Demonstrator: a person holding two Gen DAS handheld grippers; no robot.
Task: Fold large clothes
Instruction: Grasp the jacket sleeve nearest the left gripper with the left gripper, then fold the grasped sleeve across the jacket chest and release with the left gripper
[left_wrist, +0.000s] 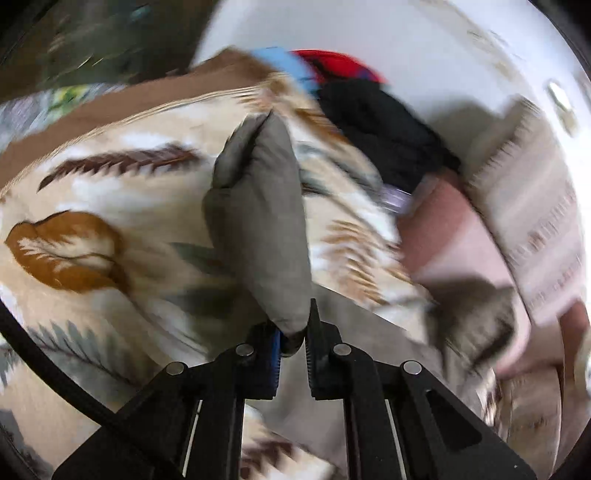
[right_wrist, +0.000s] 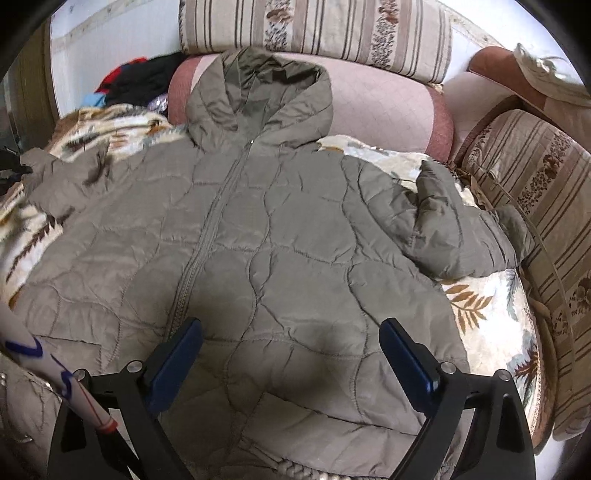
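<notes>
A large grey-olive quilted hooded jacket (right_wrist: 258, 236) lies face up on a leaf-patterned blanket (right_wrist: 480, 306), zip closed, hood toward the sofa back. Its right sleeve (right_wrist: 454, 225) is bunched beside the body. My left gripper (left_wrist: 293, 345) is shut on the end of the jacket's other sleeve (left_wrist: 258, 229) and holds it up above the blanket (left_wrist: 110, 206); that view is motion-blurred. My right gripper (right_wrist: 291, 354) is open and empty, hovering just above the jacket's lower front.
Striped sofa cushions stand at the back (right_wrist: 317, 33) and right (right_wrist: 532, 206), with a pink bolster (right_wrist: 388, 107) behind the hood. A pile of black and red clothes (right_wrist: 140, 81) lies at the back left; it also shows in the left wrist view (left_wrist: 384, 136).
</notes>
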